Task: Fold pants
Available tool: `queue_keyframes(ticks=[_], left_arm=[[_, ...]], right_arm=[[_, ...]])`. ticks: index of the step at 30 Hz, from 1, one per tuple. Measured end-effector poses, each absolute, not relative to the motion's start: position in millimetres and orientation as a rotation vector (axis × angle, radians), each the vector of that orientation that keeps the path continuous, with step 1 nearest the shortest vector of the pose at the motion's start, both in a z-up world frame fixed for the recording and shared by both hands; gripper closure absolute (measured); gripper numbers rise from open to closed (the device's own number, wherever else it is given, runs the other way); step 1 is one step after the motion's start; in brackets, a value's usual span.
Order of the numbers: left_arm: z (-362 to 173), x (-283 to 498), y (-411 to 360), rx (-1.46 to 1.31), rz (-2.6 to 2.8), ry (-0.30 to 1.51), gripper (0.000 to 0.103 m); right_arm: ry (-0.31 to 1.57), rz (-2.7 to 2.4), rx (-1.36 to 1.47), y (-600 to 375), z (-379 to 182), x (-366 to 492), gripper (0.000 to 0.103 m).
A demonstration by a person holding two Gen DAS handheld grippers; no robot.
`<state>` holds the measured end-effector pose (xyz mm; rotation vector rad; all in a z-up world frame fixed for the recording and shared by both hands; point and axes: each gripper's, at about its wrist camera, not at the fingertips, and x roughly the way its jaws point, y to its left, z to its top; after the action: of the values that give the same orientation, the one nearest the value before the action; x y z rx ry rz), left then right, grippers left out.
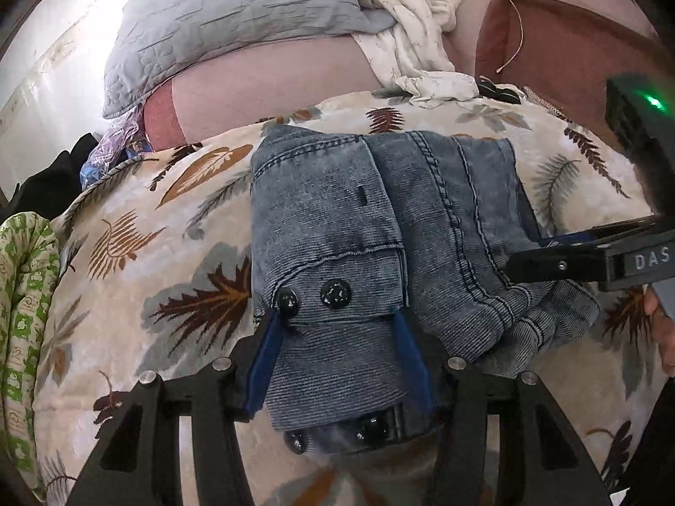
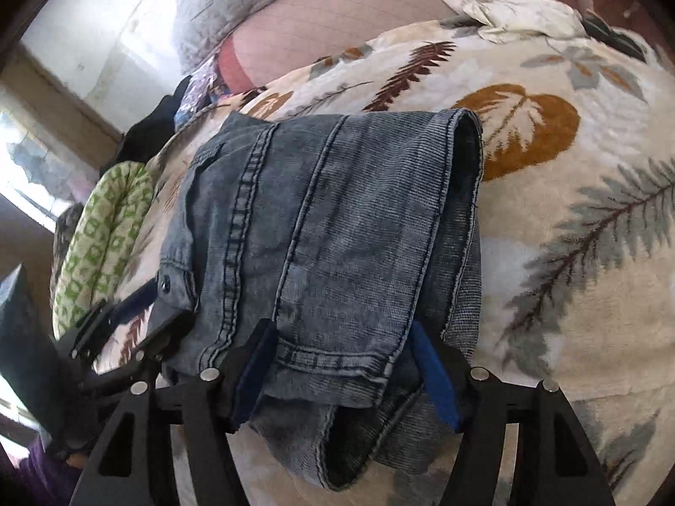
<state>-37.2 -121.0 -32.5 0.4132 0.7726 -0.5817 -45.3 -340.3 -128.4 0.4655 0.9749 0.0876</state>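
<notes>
The blue denim pants (image 1: pixel 379 219) lie folded in a compact stack on the leaf-print blanket (image 1: pixel 147 278). My left gripper (image 1: pixel 335 316) straddles the waistband end with the black buttons (image 1: pixel 336 293), its blue-padded fingers (image 1: pixel 265 358) wide apart on either side of the cloth. My right gripper (image 2: pixel 341 337) straddles the hem end of the pants (image 2: pixel 320 219), fingers (image 2: pixel 434 371) also wide apart, denim lying between them. The right gripper shows in the left wrist view (image 1: pixel 561 253) at the stack's right edge. The left gripper shows in the right wrist view (image 2: pixel 126 316) at the left.
A grey quilted pillow (image 1: pixel 228 29) and a crumpled white floral cloth (image 1: pixel 413 42) lie behind the pants. A rolled green-patterned cloth (image 1: pixel 25 303) sits at the blanket's left edge. Dark clothing (image 1: pixel 50 181) lies beyond it. A pink sheet (image 1: pixel 274 84) covers the mattress.
</notes>
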Motion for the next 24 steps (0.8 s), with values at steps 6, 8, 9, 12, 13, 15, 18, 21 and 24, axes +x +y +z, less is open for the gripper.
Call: queue_keyframes(ticks=[6, 8, 9, 12, 13, 15, 18, 21, 24], left_arm=[[-34, -43, -124, 0.431, -0.542, 0.752, 0.047], [-32, -44, -124, 0.436, -0.532, 0.751, 0.047], [-32, -44, -125, 0.438, -0.527, 0.752, 0.047], [-32, -46, -126, 0.449, -0.512, 0.750, 0.047], [-32, -46, -127, 0.453, -0.508, 0.748, 0.046], [-32, -46, -127, 0.460, -0.502, 0.744, 0.046], [-33, -46, -127, 0.467, -0.494, 0.742, 0.046], [-33, -46, -128, 0.474, -0.485, 0.740, 0.046], [-34, -46, -129, 0.480, -0.481, 0.738, 0.046]], right_arm=[[0.960, 0.077, 0.452, -336, -126, -53, 0.033], [0.953, 0.068, 0.455, -336, -125, -56, 0.033], [0.951, 0.065, 0.455, -336, -125, -55, 0.033], [0.944, 0.052, 0.462, -334, -125, -59, 0.033], [0.942, 0.049, 0.466, -334, -125, -60, 0.033], [0.941, 0.042, 0.471, -333, -125, -61, 0.033], [0.939, 0.040, 0.470, -334, -125, -65, 0.033], [0.940, 0.046, 0.472, -335, -124, -66, 0.033], [0.941, 0.048, 0.474, -335, -124, -66, 0.033]])
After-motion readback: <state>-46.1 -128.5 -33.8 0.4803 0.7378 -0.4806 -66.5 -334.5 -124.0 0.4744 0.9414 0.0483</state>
